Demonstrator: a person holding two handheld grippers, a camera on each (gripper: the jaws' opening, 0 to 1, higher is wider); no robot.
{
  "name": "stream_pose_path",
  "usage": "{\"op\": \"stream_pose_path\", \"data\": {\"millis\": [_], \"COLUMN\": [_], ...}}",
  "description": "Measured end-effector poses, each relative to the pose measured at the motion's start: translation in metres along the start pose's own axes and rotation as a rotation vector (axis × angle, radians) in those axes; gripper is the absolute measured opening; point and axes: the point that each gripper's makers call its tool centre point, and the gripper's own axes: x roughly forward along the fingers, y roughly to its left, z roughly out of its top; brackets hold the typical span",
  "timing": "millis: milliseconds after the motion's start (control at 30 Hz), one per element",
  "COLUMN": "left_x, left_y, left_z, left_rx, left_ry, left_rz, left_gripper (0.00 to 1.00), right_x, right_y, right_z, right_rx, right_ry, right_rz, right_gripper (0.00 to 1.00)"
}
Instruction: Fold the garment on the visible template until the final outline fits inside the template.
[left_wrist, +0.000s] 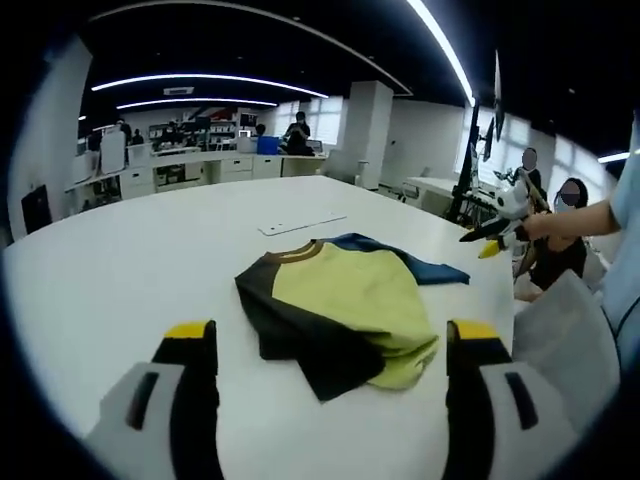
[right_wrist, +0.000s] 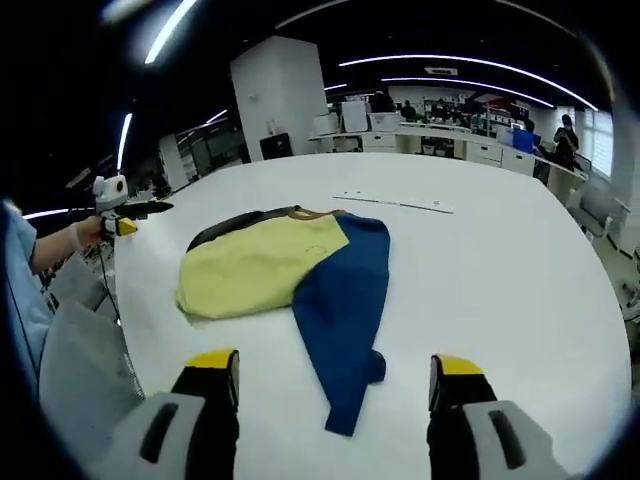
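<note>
A garment (left_wrist: 345, 300) with a yellow body, a black sleeve and a blue sleeve lies crumpled on the white table (left_wrist: 130, 260). In the left gripper view the black sleeve (left_wrist: 290, 335) points toward my left gripper (left_wrist: 330, 335), which hovers open just short of it. The right gripper (left_wrist: 497, 222) shows beyond the table's far edge, held in a hand. In the right gripper view the blue sleeve (right_wrist: 345, 300) stretches toward my open right gripper (right_wrist: 335, 365), with the yellow body (right_wrist: 255, 262) behind it. The left gripper (right_wrist: 125, 210) appears at the left.
A thin white strip (left_wrist: 300, 224) (right_wrist: 395, 203) lies flat on the table behind the garment. Grey cloth (left_wrist: 560, 335) (right_wrist: 80, 370) hangs by the table edge. A seated person (left_wrist: 565, 245) is beyond that edge. Desks and a pillar (right_wrist: 280, 95) stand far behind.
</note>
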Motion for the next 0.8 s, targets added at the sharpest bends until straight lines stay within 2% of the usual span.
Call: {"op": "stream_pose_path", "data": {"millis": [100,300,433,633,800], "left_x": [0.0,-0.001,-0.003,-0.005,-0.007], "left_y": [0.0,0.0,-0.001,-0.005,-0.005], "left_z": [-0.003,-0.008,-0.011,-0.015,-0.019], "left_rx": [-0.007,-0.026,-0.036,-0.045,-0.057], "left_ry": [0.003,0.008,0.009,0.013,0.014], "left_rz": [0.0,0.0,0.002,-0.003,0.001], "left_gripper": [0.92,0.91,0.9,0.89,0.89], "right_x": [0.0,0.003,0.006,0.01,0.012], "right_y": [-0.001,-0.002,-0.005,-0.014,-0.017], "right_z": [-0.013,-0.034,-0.045,-0.052,-0.062], "right_rx": [-0.01,-0.006,-0.03,-0.029,-0.06], "right_ry": [0.033,0.054,0.084,0.086,0.118], "right_rz": [-0.006,-0.017,-0.028,-0.038,-0.041], "right_gripper": [0.68,0.52,0.47,0.33,0.23]}}
